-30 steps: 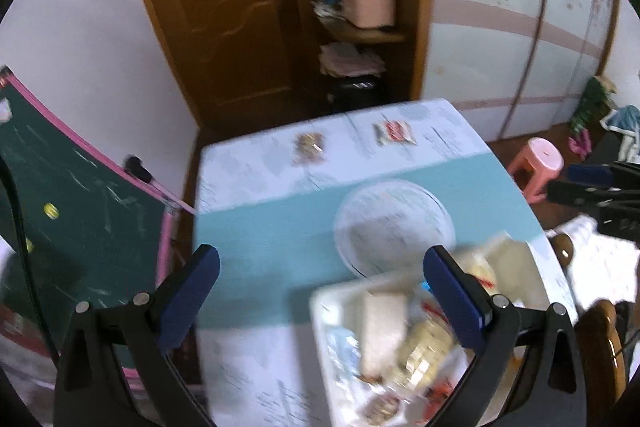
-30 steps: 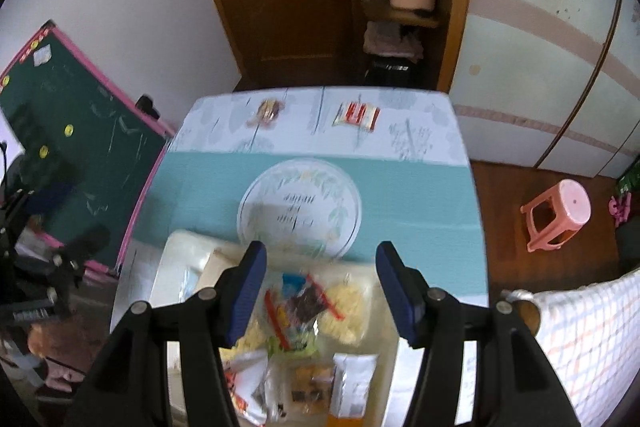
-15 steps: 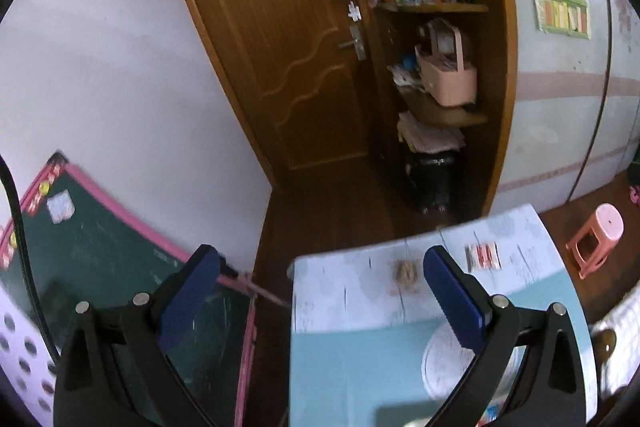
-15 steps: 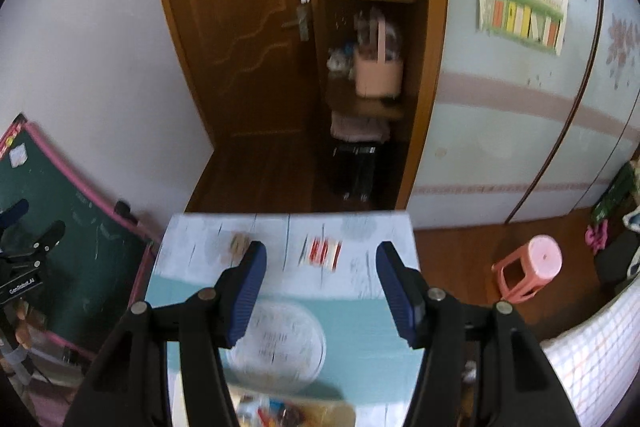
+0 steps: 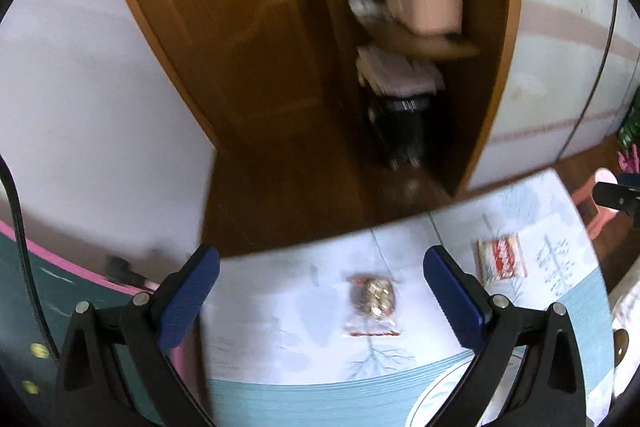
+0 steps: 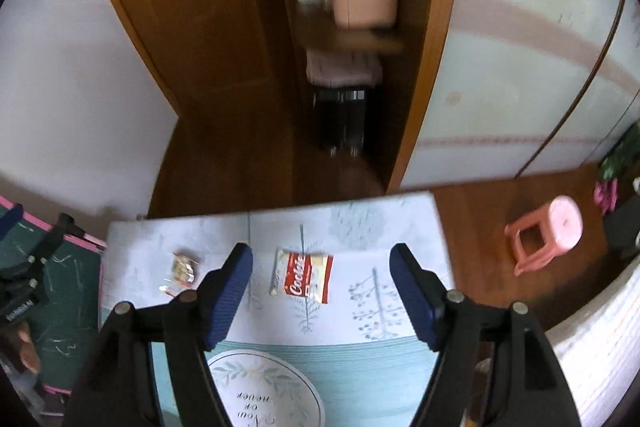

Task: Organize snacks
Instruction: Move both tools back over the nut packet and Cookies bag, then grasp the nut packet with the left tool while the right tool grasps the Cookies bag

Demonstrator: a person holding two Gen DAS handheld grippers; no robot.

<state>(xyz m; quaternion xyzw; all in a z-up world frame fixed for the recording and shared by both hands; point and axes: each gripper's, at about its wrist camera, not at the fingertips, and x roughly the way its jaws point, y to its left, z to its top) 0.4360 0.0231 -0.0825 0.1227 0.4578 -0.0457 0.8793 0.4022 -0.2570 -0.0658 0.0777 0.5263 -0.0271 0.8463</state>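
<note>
A clear bag of brown snacks (image 5: 372, 301) lies on the far part of the table (image 5: 280, 307), between and below my left gripper's (image 5: 320, 291) open, empty jaws. A red and white cookie packet (image 6: 304, 275) lies on the table (image 6: 368, 227) between my right gripper's (image 6: 322, 291) open, empty jaws. The cookie packet also shows in the left wrist view (image 5: 502, 261), and the clear bag in the right wrist view (image 6: 182, 269). Both grippers are above the table, apart from the snacks.
A round white plate (image 6: 268, 391) with leaf print sits on the teal mat (image 6: 360, 359) nearer to me. A green chalkboard (image 6: 52, 291) stands left of the table. A pink stool (image 6: 544, 235) is on the floor right. A wooden door and shelves stand behind.
Both grippers have moved away from the snack tray and plate and now tilt down toward the table's far end, so the two loose snacks lie between their jaws. Jaws stayed open.
</note>
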